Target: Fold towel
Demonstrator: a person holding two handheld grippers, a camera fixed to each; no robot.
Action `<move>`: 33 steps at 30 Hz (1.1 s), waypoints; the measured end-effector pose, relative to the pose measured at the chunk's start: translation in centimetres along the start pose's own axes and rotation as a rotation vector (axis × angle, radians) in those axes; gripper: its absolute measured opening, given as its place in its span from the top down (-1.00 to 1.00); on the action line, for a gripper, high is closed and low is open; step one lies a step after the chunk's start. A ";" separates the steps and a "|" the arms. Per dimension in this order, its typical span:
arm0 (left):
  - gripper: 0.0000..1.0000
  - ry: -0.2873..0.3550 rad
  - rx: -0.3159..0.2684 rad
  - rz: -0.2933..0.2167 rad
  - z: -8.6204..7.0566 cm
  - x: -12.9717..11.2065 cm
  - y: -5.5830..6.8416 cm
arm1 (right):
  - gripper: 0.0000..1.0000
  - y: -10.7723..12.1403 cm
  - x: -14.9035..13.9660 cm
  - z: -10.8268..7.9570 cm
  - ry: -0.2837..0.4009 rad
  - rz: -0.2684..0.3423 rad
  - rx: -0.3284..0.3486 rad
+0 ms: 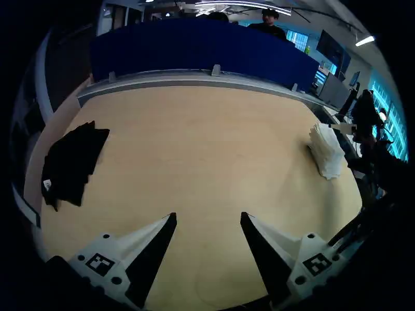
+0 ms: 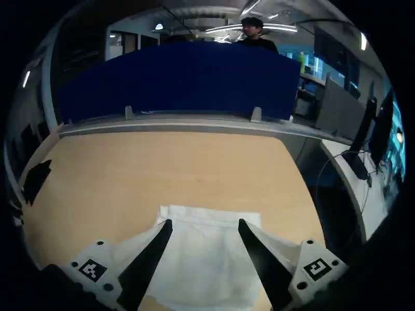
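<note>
**Left gripper.** In the left gripper view, the left gripper (image 1: pixel 208 215) has its fingers (image 1: pixel 155 243) set wide apart. Nothing lies between them. Beneath and ahead of the tips is bare surface of the light wood desk (image 1: pixel 207 145).

**Right gripper.** In the right gripper view, the right gripper (image 2: pixel 205 223) also has its fingers (image 2: pixel 150 254) spread wide, gripping nothing. Both tips stand over the white towel (image 2: pixel 207 249). Whether the tips touch the fabric cannot be determined.

**Task item.** The white towel lies flat on the desk near its right edge, with its far hem just beyond the right gripper's tips. The fabric shows soft creases. In the left gripper view, the same towel appears at the far right of the desk, well apart from the left gripper.

**Surroundings.**
- A black cloth (image 1: pixel 72 160) lies crumpled at the left edge of the desk, well apart from the towel.
- A grey rail (image 1: pixel 197 79) runs along the far edge of the desk.
- A blue partition (image 1: pixel 202 46) stands upright just behind the rail.
- A person (image 2: pixel 254 31) in dark clothing stands beyond the partition.
- Monitors (image 2: pixel 381 129) are placed to the right of the desk.
</note>
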State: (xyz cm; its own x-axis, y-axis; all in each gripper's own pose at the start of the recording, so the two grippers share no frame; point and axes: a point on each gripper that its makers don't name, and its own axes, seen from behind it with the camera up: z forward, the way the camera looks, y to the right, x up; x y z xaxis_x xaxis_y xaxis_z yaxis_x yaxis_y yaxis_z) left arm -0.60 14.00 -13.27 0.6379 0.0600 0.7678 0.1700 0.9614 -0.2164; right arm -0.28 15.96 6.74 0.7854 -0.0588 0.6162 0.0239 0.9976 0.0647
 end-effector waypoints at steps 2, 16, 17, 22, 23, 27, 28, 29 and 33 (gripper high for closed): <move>-0.83 0.004 -0.003 0.003 0.0 0.1 0.0 | -0.98 -0.1 0.3 -0.8 0.012 -0.002 -0.004; -0.83 0.037 -0.027 0.012 0.0 1.0 -0.1 | -0.97 -1.5 0.1 -6.8 0.103 0.033 -0.055; -0.83 0.041 -0.029 0.013 0.0 1.1 -0.1 | -0.97 -1.6 -0.1 -7.2 0.108 0.036 -0.060; -0.83 0.058 -0.035 0.015 -0.3 1.7 -0.1 | -0.97 -2.1 -1.4 -9.2 0.129 0.070 -0.084; -0.83 0.062 -0.036 0.015 -0.3 1.8 -0.1 | -0.97 -2.2 -1.7 -9.6 0.135 0.077 -0.087; -0.83 0.082 -0.033 0.016 -0.5 2.3 -0.3 | -0.97 -2.5 -1.2 -11.0 0.180 0.102 -0.098; -0.83 0.087 -0.033 0.017 -0.5 2.4 -0.3 | -0.97 -2.6 -1.0 -11.3 0.195 0.108 -0.102; -0.83 0.093 -0.032 0.017 -0.5 2.6 -0.3 | -0.97 -2.7 -0.7 -11.7 0.212 0.114 -0.106; -0.83 0.122 -0.032 0.022 -0.7 3.3 -0.3 | -0.97 -3.2 0.5 -12.9 0.271 0.129 -0.115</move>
State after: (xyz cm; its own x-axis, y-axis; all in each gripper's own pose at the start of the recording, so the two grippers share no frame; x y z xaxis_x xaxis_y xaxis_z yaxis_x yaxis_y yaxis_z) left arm 1.95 13.69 -11.11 0.7278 0.0459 0.6843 0.1776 0.9511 -0.2527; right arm 8.01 13.18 -3.31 0.9224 0.0647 0.3807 -0.0289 0.9947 -0.0990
